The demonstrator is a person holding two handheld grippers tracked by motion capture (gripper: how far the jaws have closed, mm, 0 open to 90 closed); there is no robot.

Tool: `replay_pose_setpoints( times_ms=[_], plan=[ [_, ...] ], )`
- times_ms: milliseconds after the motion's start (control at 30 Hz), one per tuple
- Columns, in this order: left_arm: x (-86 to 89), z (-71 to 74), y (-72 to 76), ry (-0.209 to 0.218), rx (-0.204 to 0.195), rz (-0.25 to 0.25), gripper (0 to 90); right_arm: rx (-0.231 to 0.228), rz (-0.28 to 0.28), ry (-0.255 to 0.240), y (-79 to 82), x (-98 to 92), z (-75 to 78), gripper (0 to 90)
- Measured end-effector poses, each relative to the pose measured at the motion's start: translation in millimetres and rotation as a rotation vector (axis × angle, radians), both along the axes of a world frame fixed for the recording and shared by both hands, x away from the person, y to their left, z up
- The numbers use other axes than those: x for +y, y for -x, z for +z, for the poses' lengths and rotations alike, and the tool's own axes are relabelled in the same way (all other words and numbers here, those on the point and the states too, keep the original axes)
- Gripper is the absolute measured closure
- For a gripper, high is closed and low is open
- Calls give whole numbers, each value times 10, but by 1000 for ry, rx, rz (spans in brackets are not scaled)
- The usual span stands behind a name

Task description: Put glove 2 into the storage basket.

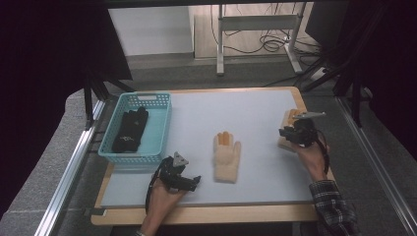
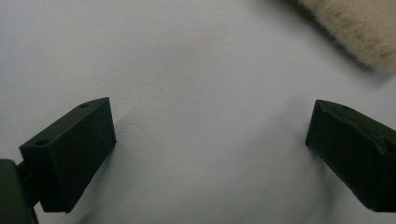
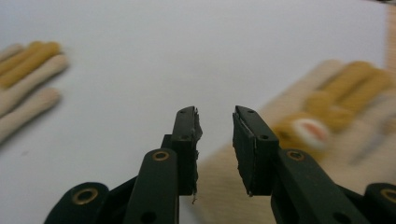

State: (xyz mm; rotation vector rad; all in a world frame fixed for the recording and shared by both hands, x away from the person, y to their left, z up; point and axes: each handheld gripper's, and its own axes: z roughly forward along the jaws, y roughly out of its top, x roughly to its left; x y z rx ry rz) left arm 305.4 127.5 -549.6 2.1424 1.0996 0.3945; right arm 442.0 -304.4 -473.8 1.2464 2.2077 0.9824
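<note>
Left gripper (image 1: pixel 196 181) jaws wide apart, empty; right gripper (image 3: pixel 215 135) jaws narrowly parted, empty, over right-edge glove (image 3: pixel 336 112).

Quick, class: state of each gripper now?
Left gripper: open, holding nothing.
Right gripper: slightly open over the tan glove, gripping nothing.

A lab recording bay; black curtains (image 1: pixel 44 54) hang left and right; aluminium rails (image 1: pixel 69 167) flank the surface (image 1: pixel 196 113); loose cables (image 1: pixel 265 44) trail on the far floor.
</note>
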Motion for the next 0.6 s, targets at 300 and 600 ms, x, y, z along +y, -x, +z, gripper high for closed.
replay_pose_setpoints(
  times_ms=[300,600],
  plan=[
    [2,0,-3,-2,-2,-3,16,-36,-99,57,-192,-246,-4,540],
    [2,0,-2,-2,-2,-3,16,-4,-118,70,-434,-244,-274,404]
  ],
)
